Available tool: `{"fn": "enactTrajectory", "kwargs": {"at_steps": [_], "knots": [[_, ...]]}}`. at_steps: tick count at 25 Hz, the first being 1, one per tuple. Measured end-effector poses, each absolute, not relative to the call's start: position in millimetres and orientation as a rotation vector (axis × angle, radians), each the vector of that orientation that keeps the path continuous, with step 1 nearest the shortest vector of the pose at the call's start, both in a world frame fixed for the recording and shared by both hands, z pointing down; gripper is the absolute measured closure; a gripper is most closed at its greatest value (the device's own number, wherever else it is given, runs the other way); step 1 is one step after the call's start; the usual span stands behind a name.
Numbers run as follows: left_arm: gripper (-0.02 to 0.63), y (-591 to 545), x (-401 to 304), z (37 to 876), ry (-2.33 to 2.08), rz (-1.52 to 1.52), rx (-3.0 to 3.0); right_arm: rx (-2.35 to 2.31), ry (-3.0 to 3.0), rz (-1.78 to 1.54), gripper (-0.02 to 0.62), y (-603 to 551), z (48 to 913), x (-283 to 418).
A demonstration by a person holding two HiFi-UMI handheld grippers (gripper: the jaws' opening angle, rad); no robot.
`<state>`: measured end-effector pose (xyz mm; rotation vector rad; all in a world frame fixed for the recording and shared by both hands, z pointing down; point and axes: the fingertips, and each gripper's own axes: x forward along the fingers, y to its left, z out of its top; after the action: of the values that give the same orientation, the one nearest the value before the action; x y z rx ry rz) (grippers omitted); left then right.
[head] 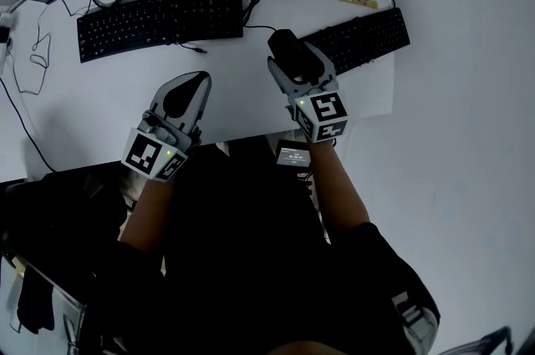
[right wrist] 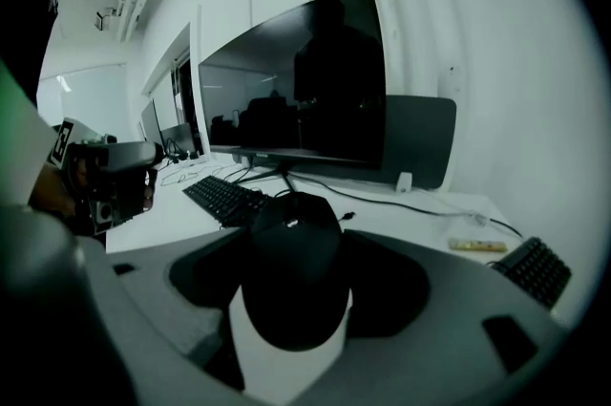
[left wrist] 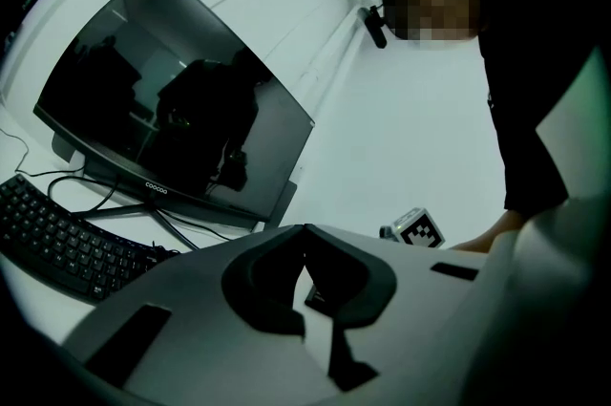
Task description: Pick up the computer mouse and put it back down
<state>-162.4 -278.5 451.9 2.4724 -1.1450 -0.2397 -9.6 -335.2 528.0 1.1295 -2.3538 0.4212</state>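
Step in hand: the pick-up half looks done. The right gripper has its jaws pinching the black computer mouse by its two sides, the jaws standing wide because the body is wide. The right gripper view shows the mouse filling the gap between the pads, nose pointing away towards the big dark flat monitor. The mouse appears clear of the white desk: the desk surface reads as lying below and beyond it, with no contact visible. In the head view it hangs between the long black keyboard on the left and a second black keyboard on the right, nearer the second.

The left gripper is idle, with its jaws pressed together at the tips and nothing between them. It is held apart from the mouse, over the near edge of the desk.

Next move, as a judgement: lower the right gripper straight onto the bare desk patch between the keyboards, keep the mouse flat so its base lands level, then spread the jaws and back off. Risk: a tilted base on landing, or clipping the right-hand keyboard's corner just beside it.

Containers: none in any view, so no trays, boxes or bins and nothing to report as contents. A small yellowish flat strip lies loose on the desk beyond the right keyboard
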Motion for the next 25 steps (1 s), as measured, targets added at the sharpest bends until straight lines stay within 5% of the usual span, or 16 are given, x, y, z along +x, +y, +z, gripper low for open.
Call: {"fn": "enactTrajectory", "kwargs": {"at_steps": [25], "knots": [[0.612, -258, -177, 293, -1.563, -0.309, 2.620, 1.316, -2.801, 0.193, 0.285, -297, 302, 47]]}}
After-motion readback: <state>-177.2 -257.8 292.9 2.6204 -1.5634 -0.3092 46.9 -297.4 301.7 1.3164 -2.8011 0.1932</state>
